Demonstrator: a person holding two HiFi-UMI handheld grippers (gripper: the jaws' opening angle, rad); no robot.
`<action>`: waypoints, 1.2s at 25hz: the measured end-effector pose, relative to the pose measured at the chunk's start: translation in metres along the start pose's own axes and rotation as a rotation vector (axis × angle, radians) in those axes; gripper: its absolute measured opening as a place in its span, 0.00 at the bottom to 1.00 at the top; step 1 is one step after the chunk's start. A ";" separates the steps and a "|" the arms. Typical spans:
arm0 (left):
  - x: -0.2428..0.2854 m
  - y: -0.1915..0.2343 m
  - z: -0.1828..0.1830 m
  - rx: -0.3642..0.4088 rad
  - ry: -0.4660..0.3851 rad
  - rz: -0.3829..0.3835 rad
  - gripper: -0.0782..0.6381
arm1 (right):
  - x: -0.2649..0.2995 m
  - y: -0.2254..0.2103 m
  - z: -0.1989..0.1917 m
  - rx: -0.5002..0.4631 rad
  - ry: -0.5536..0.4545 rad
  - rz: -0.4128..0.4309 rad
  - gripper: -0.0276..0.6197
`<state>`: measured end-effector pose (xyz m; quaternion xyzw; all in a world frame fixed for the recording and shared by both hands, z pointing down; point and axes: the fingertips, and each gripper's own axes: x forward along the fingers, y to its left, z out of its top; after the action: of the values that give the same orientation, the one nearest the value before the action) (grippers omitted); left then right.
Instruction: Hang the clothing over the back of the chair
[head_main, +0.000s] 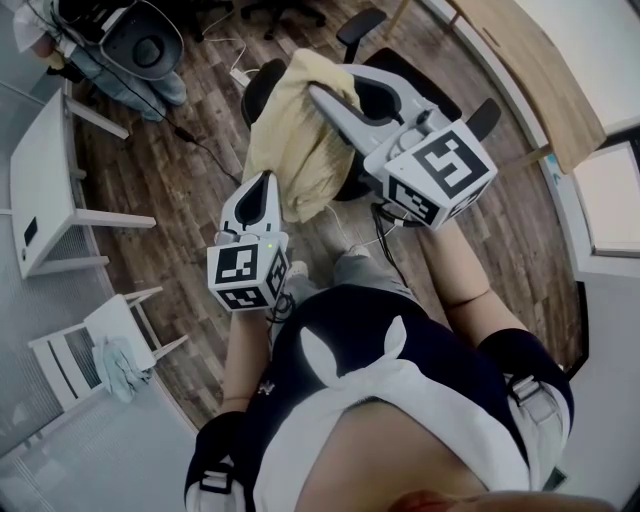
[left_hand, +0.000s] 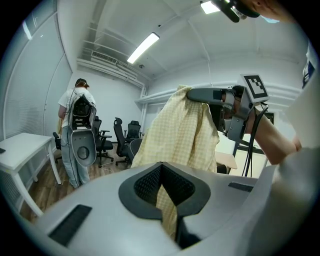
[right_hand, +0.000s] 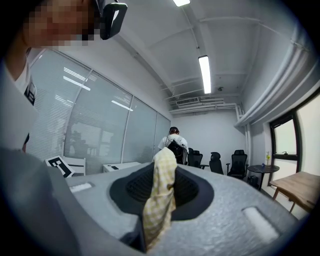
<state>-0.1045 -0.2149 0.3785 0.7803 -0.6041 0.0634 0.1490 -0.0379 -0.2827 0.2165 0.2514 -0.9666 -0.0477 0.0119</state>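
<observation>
Closest in, the left gripper (head_main: 262, 184) sits low by the person's waist, with its marker cube (head_main: 246, 275) facing up. In its own view the left gripper (left_hand: 168, 199) has its jaws clenched on a lower fold of the yellow checked garment (left_hand: 181, 131), and the cloth is pinched in the slit between the dark pads. The right gripper (head_main: 320, 96) reaches further out and higher. In its own view the right gripper (right_hand: 160, 196) is likewise clamped on a bunched strip of the garment (right_hand: 161, 186), which stands up out of the closed jaws. So the garment (head_main: 288, 140) hangs in the air between the two grippers, its top gathered at the right one and its body draping down toward the left one. It is held over the black office chair (head_main: 395, 78) and not laid on the backrest; whether it brushes the chair cannot be told. Seen from the left gripper, the right gripper (left_hand: 196, 95) holds the fabric's top edge up high. Beyond lies a wood-plank floor (head_main: 190, 190), with a white table (head_main: 38, 170) at the left and a white slatted chair (head_main: 75, 350) carrying a pale blue cloth (head_main: 120, 368). A wooden desk (head_main: 535, 70) stands at the right. At the far end of the room, another person (left_hand: 79, 125) stands beside a row of dark office chairs (left_hand: 124, 136).
</observation>
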 end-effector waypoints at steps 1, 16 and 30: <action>0.004 -0.003 0.001 0.001 0.003 0.002 0.12 | -0.002 -0.007 -0.002 0.007 0.003 -0.001 0.16; 0.055 -0.028 0.001 0.013 0.034 0.031 0.12 | -0.016 -0.081 -0.046 0.011 0.060 -0.018 0.17; 0.083 -0.042 0.014 0.040 0.028 0.036 0.12 | -0.019 -0.127 -0.106 -0.039 0.179 -0.085 0.17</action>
<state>-0.0433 -0.2862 0.3815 0.7711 -0.6146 0.0890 0.1406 0.0452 -0.3929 0.3098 0.2952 -0.9490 -0.0443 0.1010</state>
